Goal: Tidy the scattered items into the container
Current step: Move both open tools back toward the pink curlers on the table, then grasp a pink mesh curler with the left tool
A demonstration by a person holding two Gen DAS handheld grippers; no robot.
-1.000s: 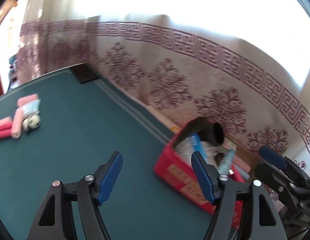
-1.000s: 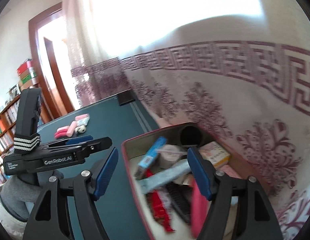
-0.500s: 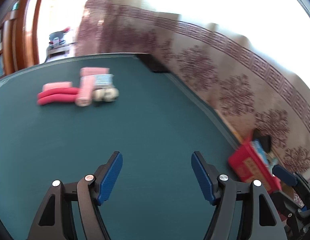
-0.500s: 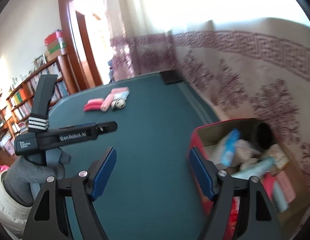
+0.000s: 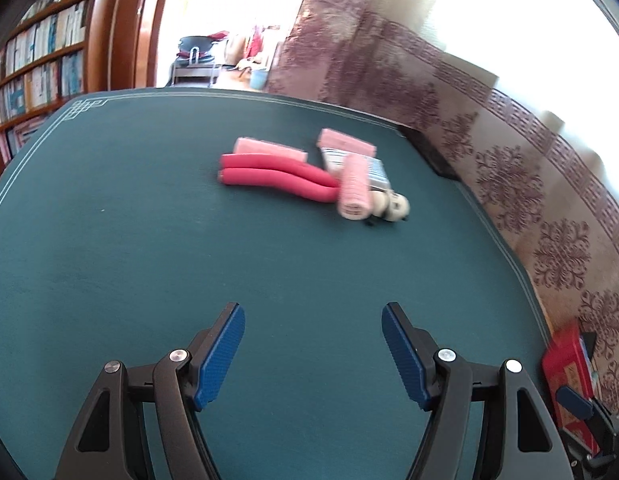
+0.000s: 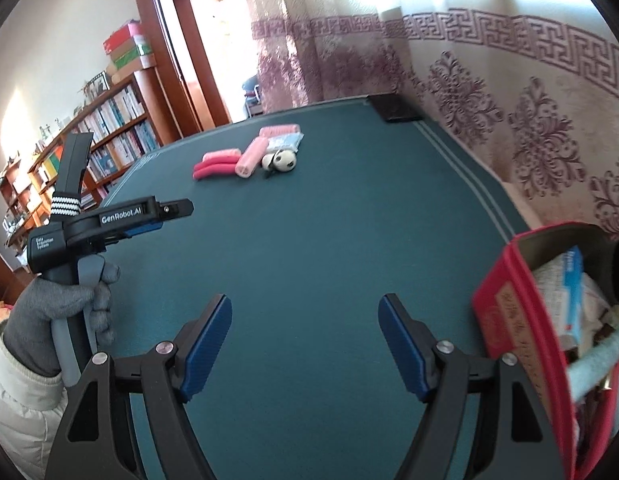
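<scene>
Ahead, pink foam rollers (image 5: 277, 176), a packet and a small panda toy (image 6: 283, 160) lie clustered on the green bench (image 5: 149, 240); left tongs (image 5: 313, 352) and right tongs (image 6: 305, 344) gape empty beside the red container (image 6: 505, 316).

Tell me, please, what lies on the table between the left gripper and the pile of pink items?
Nothing: in the left wrist view, only bare green table separates the left gripper from the pink pile.

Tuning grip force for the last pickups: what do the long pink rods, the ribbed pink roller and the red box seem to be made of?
Long pink rods: likely soft foam; matte, gently bent.
Ribbed pink roller: probably plastic with a fuzzy wrap; the blur leaves it open.
Red box: looks like printed tin or stiff card; thin upright walls, slight sheen.
</scene>
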